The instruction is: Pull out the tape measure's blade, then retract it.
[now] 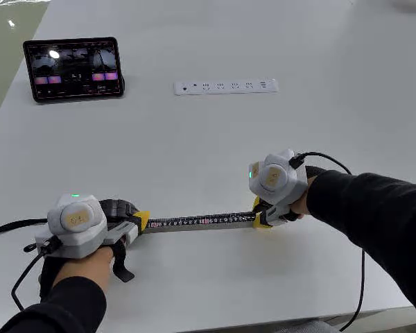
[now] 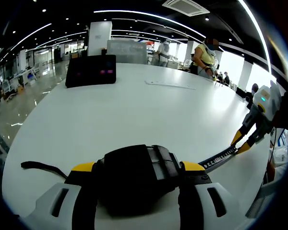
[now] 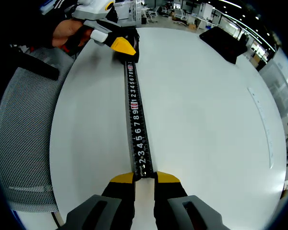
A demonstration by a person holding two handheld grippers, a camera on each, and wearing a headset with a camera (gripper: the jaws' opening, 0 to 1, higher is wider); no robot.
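Note:
The black tape measure case (image 1: 118, 208) lies at the front left of the white table (image 1: 194, 152), and my left gripper (image 1: 137, 220) is shut on it. In the left gripper view the case (image 2: 137, 175) sits between the yellow-tipped jaws. The blade (image 1: 201, 221) runs flat along the table to the right, numbers up. My right gripper (image 1: 260, 216) is shut on the blade's end. In the right gripper view the blade (image 3: 136, 120) stretches from my right gripper (image 3: 144, 176) to the case (image 3: 132, 40) in the left gripper (image 3: 120, 44). The left gripper view shows the blade (image 2: 221, 157) reaching the right gripper (image 2: 242, 141).
A tablet (image 1: 74, 68) stands propped at the back left. A white power strip (image 1: 226, 87) lies at the back centre. The case's black strap (image 1: 17, 225) trails left. A grey mesh chair (image 3: 24, 139) is by the table's near edge. People stand far off (image 2: 206, 55).

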